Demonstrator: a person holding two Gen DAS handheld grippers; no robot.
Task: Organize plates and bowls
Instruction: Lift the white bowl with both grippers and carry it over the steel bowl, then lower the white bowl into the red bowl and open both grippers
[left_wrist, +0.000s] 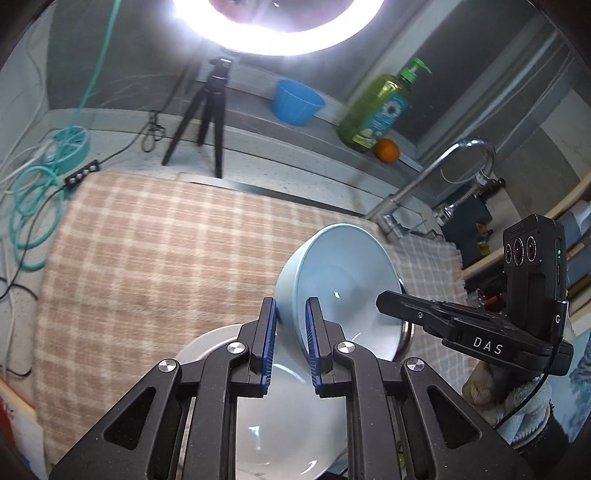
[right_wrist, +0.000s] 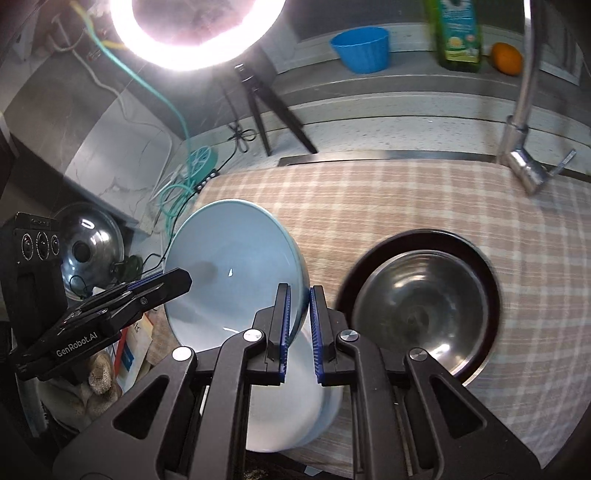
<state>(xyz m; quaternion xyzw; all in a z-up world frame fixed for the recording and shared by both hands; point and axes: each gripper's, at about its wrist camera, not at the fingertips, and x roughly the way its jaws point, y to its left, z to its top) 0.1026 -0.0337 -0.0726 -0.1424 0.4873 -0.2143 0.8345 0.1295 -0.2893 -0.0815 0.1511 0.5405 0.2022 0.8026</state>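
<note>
Left wrist view shows the left gripper (left_wrist: 291, 339) closed narrow on the rim of a pale blue bowl (left_wrist: 340, 280); one blue pad is outside the wall and the other inside. The bowl is lifted and tilted, with its opening turned toward the right gripper (left_wrist: 384, 297), which comes in from the right side and holds the opposite rim. A gloved hand (left_wrist: 517, 402) carries that gripper. Right wrist view confirms it: the right gripper (right_wrist: 298, 325) is also pinched narrow on the rim of the same blue bowl (right_wrist: 229, 258), and the left gripper (right_wrist: 181, 278) holds the far rim.

Under the blue bowl stands a white bowl (left_wrist: 280, 413), just below the fingers, on a checked cloth (left_wrist: 147, 240) in beige and white. To the right on the cloth, near but apart from the blue bowl, a steel bowl (right_wrist: 417, 295) sits inside a dark plate (right_wrist: 480, 258).

Behind the cloth I see a small black tripod (left_wrist: 207, 122) under a bright ring light (left_wrist: 277, 33), a blue plastic cup (left_wrist: 295, 101), a green soap bottle (left_wrist: 380, 110), an orange (left_wrist: 387, 149) and a chrome faucet (left_wrist: 436, 173). At the left lies a coiled teal cable (left_wrist: 33, 214).
</note>
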